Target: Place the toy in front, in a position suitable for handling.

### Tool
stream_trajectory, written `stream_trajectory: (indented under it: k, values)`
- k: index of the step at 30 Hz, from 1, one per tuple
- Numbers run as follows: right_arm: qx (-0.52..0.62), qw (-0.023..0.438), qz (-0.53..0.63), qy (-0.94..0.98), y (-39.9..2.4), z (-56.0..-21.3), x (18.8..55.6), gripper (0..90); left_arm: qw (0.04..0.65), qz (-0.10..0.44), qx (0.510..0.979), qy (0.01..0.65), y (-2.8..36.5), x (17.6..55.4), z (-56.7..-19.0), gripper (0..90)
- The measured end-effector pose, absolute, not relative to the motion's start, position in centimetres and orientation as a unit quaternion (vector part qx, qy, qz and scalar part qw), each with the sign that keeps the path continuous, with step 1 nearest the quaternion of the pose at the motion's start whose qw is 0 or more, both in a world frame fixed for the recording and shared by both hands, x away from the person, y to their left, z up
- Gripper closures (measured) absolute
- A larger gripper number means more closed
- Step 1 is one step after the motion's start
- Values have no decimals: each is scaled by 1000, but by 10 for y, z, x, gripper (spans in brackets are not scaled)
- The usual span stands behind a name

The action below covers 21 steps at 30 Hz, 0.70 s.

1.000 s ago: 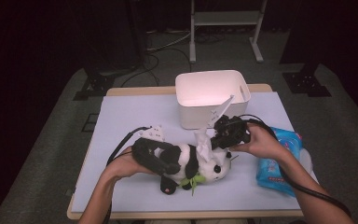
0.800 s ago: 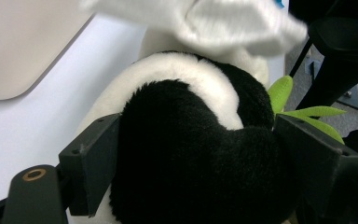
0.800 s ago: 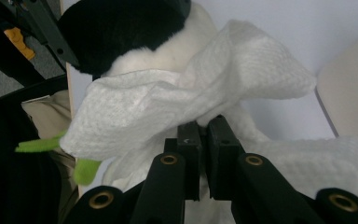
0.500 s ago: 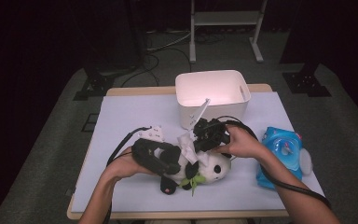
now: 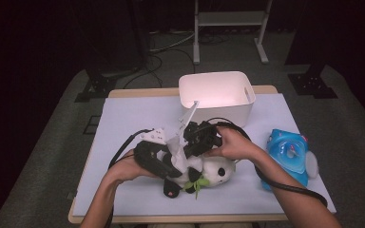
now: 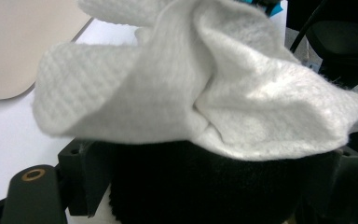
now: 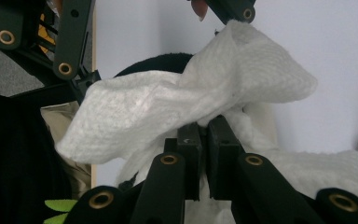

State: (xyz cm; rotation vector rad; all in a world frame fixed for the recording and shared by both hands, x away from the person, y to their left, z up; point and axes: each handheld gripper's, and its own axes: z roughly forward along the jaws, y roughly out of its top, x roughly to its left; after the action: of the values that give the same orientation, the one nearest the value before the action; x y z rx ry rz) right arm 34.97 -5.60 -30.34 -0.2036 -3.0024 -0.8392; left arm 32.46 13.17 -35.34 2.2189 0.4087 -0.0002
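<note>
Left of centre in the high view, your left gripper [image 5: 158,160] sits low over the panda plush [image 5: 209,172], your hand wrapped round its body. In the left gripper view black fur sits between its jaws, spread wide around the plush's dark body, with the white cloth [image 6: 200,88] draped right across the top of it. It looks like a wide clamp on the toy, pads against the fur.

Moving to the middle: the cloth [image 5: 179,156] is a crumpled white strip lying across the plush, running from your left gripper toward the right one. The panda lies on its side at lower centre of the counter [image 5: 123,118], white face pointing right, a green leaf sprig at its underside.

Just right of that, your right gripper [image 5: 197,142] angles in from the upper right. In the right gripper view its jaws are pressed together on a fold of the cloth [image 7: 191,107], pinching it with the rest billowing out to either side above the plush.

Above, in the upper middle, the white bin [image 5: 217,95] stands near the far edge of the counter. Far right, a blue toy [image 5: 287,152] lies beside your right forearm, apart from the plush.
</note>
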Motion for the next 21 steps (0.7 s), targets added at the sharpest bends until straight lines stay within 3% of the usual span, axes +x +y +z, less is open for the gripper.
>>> stream_trajectory:
  k: [21]
  values:
    - [-149,-16,-262,-953,-146,-301,359,846,412,-1,897,160,130,324,-349,165]
